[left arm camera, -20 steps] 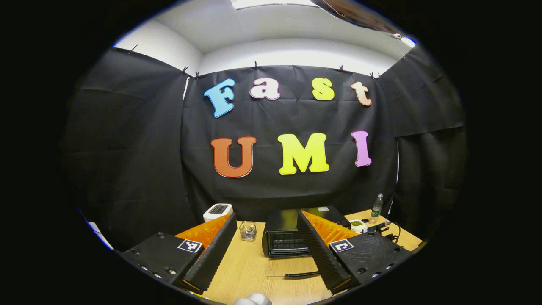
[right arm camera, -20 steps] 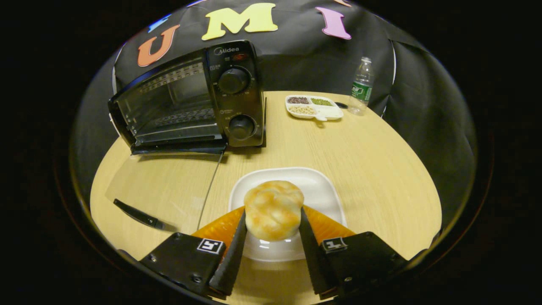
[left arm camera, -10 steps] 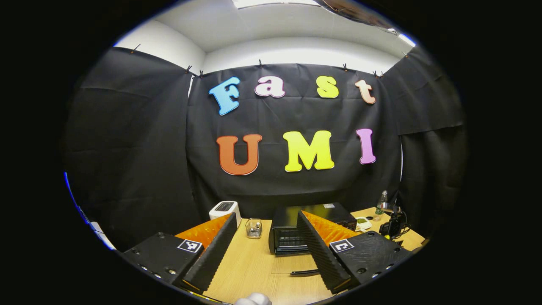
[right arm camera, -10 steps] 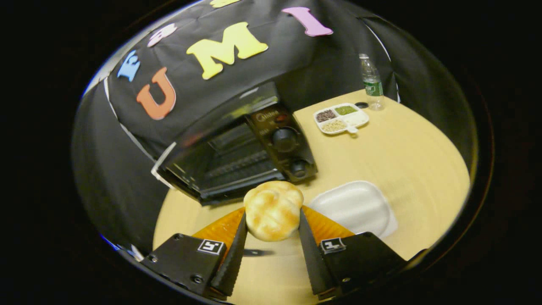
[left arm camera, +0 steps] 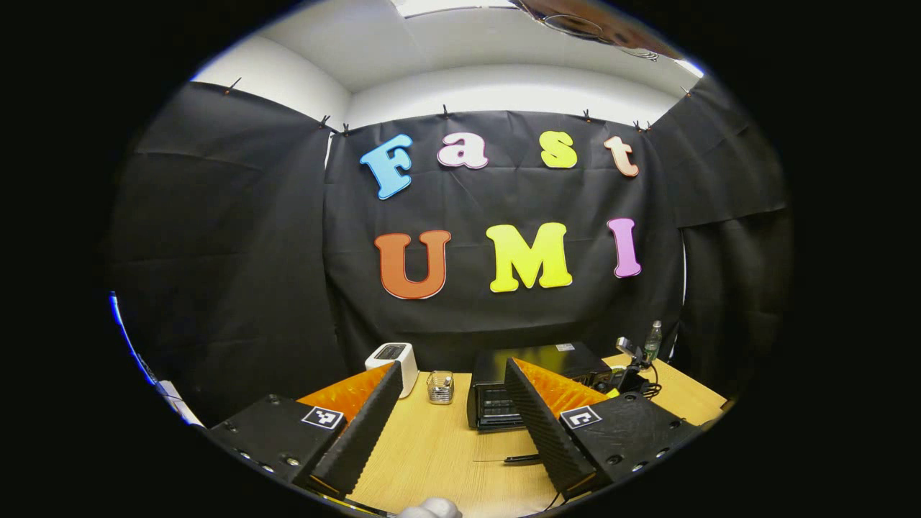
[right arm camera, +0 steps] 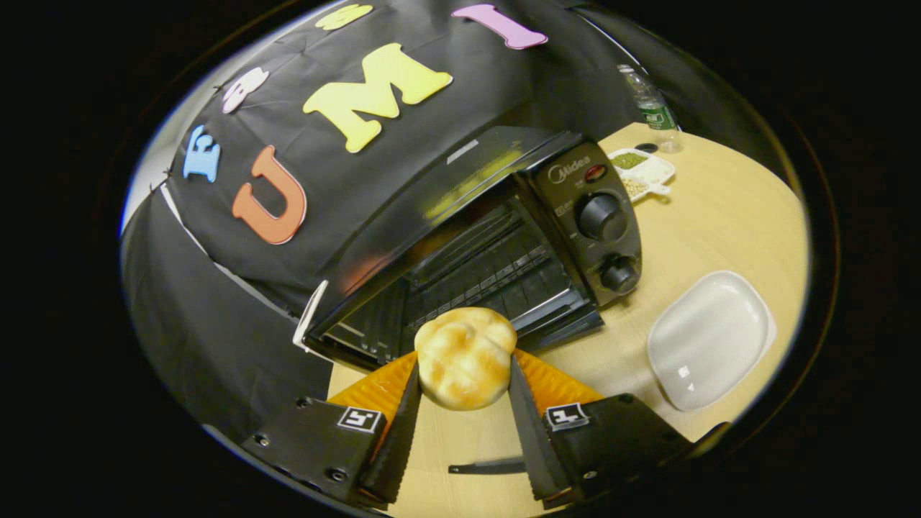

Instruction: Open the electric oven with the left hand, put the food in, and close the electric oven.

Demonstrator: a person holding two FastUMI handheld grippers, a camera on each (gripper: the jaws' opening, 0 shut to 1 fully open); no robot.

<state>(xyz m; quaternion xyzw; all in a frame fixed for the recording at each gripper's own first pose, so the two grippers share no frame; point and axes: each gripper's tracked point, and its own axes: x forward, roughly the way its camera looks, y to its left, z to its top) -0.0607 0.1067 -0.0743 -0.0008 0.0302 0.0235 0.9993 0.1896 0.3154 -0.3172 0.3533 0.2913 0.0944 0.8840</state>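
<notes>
**Bun held at the mouth of the open oven**

The right gripper (right arm camera: 460, 392) clamps a round, golden-brown glazed bread bun (right arm camera: 465, 357) between both fingers, holding it in the air just in front of the black electric countertop oven (right arm camera: 504, 237). The oven's glass door (right arm camera: 475, 467) lies folded down flat on the light wooden table (right arm camera: 712, 208), and the wire rack inside is in plain sight. To the right of the oven sits an empty white rounded-square plate (right arm camera: 709, 338); behind it are a white divided dish of grains (right arm camera: 644, 171) and a clear plastic water bottle (right arm camera: 651, 108). The left gripper (left arm camera: 450, 424) hangs well back from the oven (left arm camera: 536, 381) above the table, its fingers spread wide with nothing between them. Beyond it stand a white toaster (left arm camera: 392, 360) and a small wire-mesh holder (left arm camera: 439, 387).
</notes>
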